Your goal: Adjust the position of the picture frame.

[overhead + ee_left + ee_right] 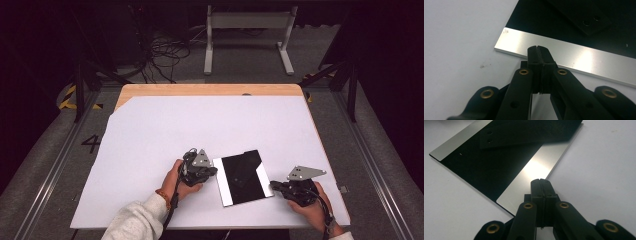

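A flat black plate [243,177] with a bright metal strip along each of its two long sides lies near the front of the tabletop [165,125], slightly right of the middle and turned a little askew. On its far part rests a smaller black bar [245,167] with two small holes at one end (these show clearly in the left gripper view [591,21] and in the right gripper view [489,136]).

The left gripper [212,171] sits just beside the plate's left edge, its jaws pressed together with nothing between them; in the left gripper view its tips [538,51] overlap the near metal strip [579,58], though whether they touch it I cannot tell. The right gripper [274,186] is at the plate's near right corner, jaws likewise pressed together and empty; its tips [541,183] meet the edge of the other strip [536,172] in the right gripper view.

The white sheet covering the tabletop is bare around the plate, so nothing lies between either gripper and it. A strip of wood [210,90] shows along the tabletop's far edge. Beyond it, on the grey floor [310,60], stand a light metal frame [247,22] and a tangle of dark cables [165,55] to its left, well apart from the work. Dark rails run along both sides of the tabletop.
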Demonstrator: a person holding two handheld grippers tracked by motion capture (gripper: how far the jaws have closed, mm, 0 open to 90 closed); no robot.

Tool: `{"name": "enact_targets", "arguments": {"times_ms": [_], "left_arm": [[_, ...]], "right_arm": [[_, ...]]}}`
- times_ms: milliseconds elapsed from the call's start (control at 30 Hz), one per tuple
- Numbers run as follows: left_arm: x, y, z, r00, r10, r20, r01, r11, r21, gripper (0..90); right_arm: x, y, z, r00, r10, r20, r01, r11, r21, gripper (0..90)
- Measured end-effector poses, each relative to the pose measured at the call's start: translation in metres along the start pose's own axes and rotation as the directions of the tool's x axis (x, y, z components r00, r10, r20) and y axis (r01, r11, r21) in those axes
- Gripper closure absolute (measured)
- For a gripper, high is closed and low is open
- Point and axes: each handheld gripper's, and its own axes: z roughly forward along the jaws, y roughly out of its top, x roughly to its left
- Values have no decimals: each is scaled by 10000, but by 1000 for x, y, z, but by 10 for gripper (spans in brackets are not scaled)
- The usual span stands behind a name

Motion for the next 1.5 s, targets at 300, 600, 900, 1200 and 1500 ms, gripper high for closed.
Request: {"name": "enact_targets", "arguments": {"times_ms": [300,600,900,1200,1500], "left_arm": [[11,0,0,9997,-196,-149,195,9998,-32,895],[17,2,1,9989,-258,-383,257,9997,-28,897],[19,1,0,9982,-270,-539,267,9996,-70,897],[-17,-16,-52,9990,433,116,-425,9969,-664,898],[-57,-39,-61,9895,983,1062,-964,9951,-227,895]], "right_arm": [[7,3,5,9994,-291,-174,291,9996,-40,900],[12,5,7,9979,-547,-340,546,9985,-22,900],[20,7,9,9948,-957,-335,958,9954,33,900],[22,7,10,9935,-1120,-221,1119,9937,-44,900],[28,10,14,9925,-1185,-302,1184,9929,-68,900]]}}
